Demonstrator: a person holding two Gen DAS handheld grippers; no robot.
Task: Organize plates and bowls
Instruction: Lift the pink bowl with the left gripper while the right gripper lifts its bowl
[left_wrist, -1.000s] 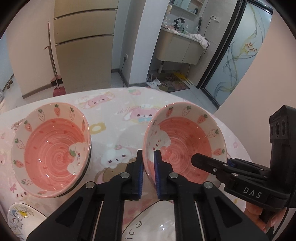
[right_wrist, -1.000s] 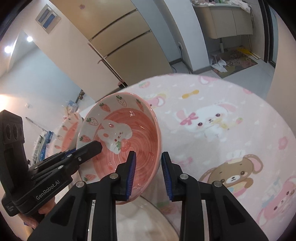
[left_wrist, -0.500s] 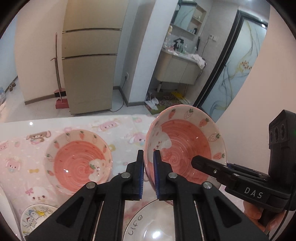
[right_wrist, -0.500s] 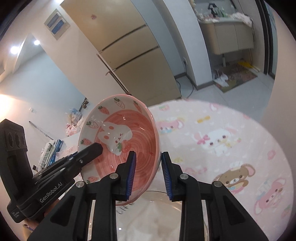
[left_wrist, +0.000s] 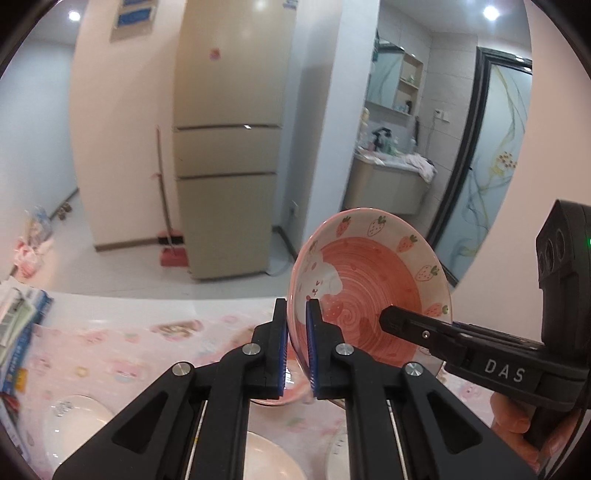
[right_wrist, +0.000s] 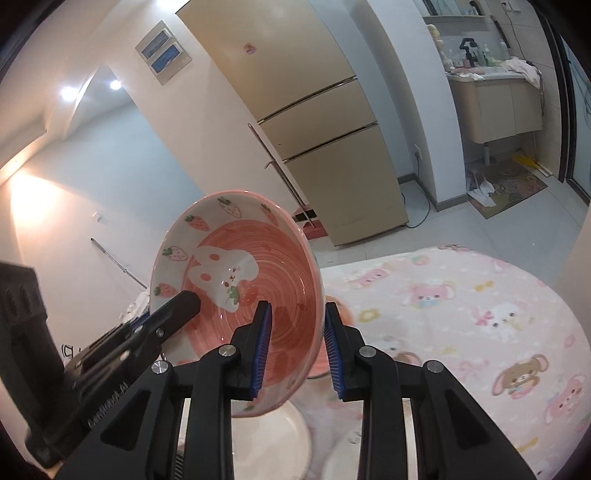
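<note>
I have the pink strawberry bowl (left_wrist: 373, 291) up in the air between both tools, tilted so its painted inside with the white rabbit faces my cameras. My left gripper (left_wrist: 296, 347) is pinched tight on the bowl's near left rim, the blue pads (left_wrist: 311, 350) squeezed onto the thin wall with almost no gap. My right gripper (right_wrist: 297, 354) clamps the opposite rim, its jaws set narrow but a little wider, one pad inside the bowl (right_wrist: 236, 295) and one on its outer wall. In the left wrist view the right tool reaches in from the right side, a hand (left_wrist: 524, 424) wrapped around its handle low at the edge. The bowl hangs clear above the table (right_wrist: 480, 332), which wears a pink cloth printed with cartoon animals. Below the bowl, partly hidden by my fingers, a second pink bowl (left_wrist: 291, 391) sits on the cloth, and white plates (left_wrist: 74, 421) lie near the bottom edge, blurred. A stack of papers (left_wrist: 18, 332) rests on the table's left end. Behind the table stands a beige refrigerator (left_wrist: 225, 147) with a broom (left_wrist: 166, 206) leaning just beside it.
</note>
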